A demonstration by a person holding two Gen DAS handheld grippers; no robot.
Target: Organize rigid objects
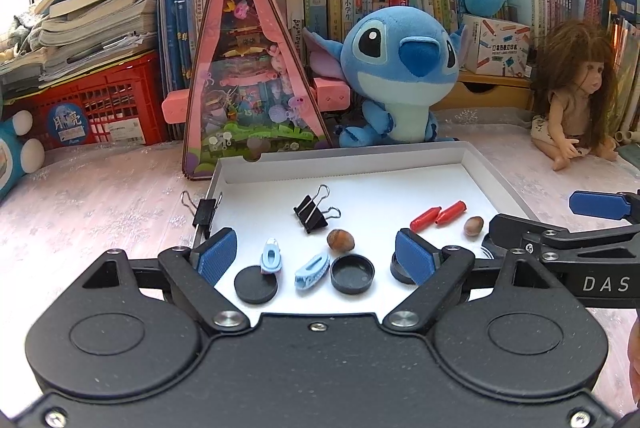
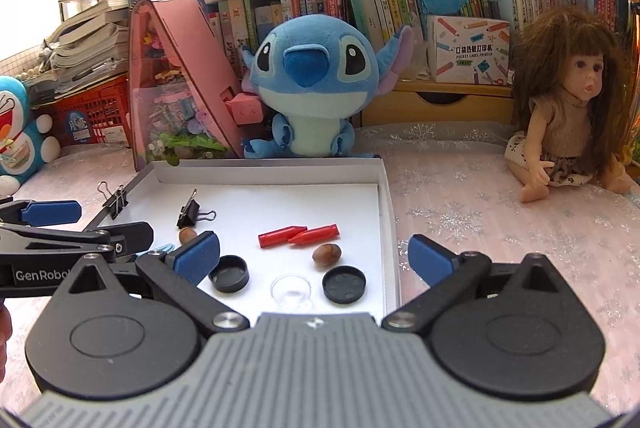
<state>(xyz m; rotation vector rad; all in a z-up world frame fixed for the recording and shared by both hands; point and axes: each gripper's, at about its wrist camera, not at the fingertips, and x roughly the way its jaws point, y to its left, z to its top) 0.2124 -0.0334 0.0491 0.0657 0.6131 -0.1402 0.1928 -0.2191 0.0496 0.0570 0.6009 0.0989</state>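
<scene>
A white shallow box (image 1: 496, 180) (image 2: 384, 180) holds small items: a black binder clip (image 1: 314, 212) (image 2: 188, 213), two red caps (image 1: 438, 216) (image 2: 298, 235), hazelnuts (image 1: 341, 240) (image 2: 327, 254), two light-blue clips (image 1: 312, 270), black lids (image 1: 352, 274) (image 2: 344, 284) and a clear lid (image 2: 291, 291). Another binder clip (image 1: 202, 210) (image 2: 114, 200) is clipped on the box's left rim. My left gripper (image 1: 316, 258) is open and empty over the box's near left. My right gripper (image 2: 314, 260) is open and empty over its near right.
A Stitch plush (image 1: 400, 76) (image 2: 312, 84) and a pink triangular toy case (image 1: 248, 68) stand behind the box. A doll (image 2: 568, 112) sits at the right. Books, red crates (image 1: 92, 104) and shelves line the back. A Doraemon toy (image 2: 16, 132) is at the left.
</scene>
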